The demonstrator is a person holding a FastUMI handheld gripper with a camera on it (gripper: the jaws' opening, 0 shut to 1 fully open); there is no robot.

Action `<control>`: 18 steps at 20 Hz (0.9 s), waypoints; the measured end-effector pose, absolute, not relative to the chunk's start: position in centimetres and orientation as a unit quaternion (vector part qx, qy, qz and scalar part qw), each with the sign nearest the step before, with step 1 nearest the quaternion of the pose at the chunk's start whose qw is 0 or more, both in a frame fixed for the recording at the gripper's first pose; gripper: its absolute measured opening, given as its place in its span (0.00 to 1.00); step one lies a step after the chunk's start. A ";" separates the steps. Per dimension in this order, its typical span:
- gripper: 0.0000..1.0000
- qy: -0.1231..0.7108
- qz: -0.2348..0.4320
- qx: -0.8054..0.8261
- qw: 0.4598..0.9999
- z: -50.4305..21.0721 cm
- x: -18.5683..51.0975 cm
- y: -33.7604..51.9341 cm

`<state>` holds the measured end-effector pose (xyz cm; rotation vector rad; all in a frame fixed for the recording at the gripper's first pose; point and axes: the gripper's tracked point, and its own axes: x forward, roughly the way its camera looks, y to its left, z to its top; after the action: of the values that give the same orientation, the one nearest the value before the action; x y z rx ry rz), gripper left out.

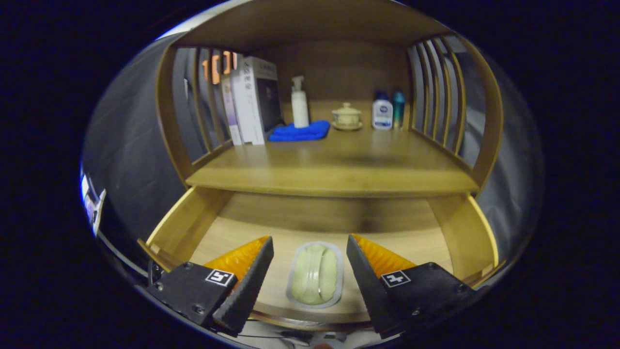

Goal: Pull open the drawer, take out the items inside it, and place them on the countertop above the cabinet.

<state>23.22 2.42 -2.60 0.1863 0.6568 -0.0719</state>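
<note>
- Drawer [193, 228] of pale wood stands pulled open below the wooden countertop [334, 172] of the cabinet.
- On the drawer floor lies a pale green oval item in a clear plastic wrapper [315, 275], between the fingers and touching neither.
- Gripper [310, 252] hovers over the drawer, jaws wide apart, holding nothing.
- At the back of the countertop stand upright books [249, 102], a white pump bottle [299, 104], a folded blue cloth [300, 132], a small lidded ceramic cup [346, 116] and two small bottles [387, 111].
</note>
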 end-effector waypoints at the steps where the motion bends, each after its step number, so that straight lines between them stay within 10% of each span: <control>1: 0.94 0.338 -0.038 0.096 0.936 -3.2 23.5 2.3; 13: 0.86 0.454 -0.051 0.047 0.888 -8.0 23.3 2.3; 18: 0.59 0.455 -0.035 0.044 0.889 -8.6 23.5 2.7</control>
<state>23.53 2.66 -8.57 0.0924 0.9454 -0.0728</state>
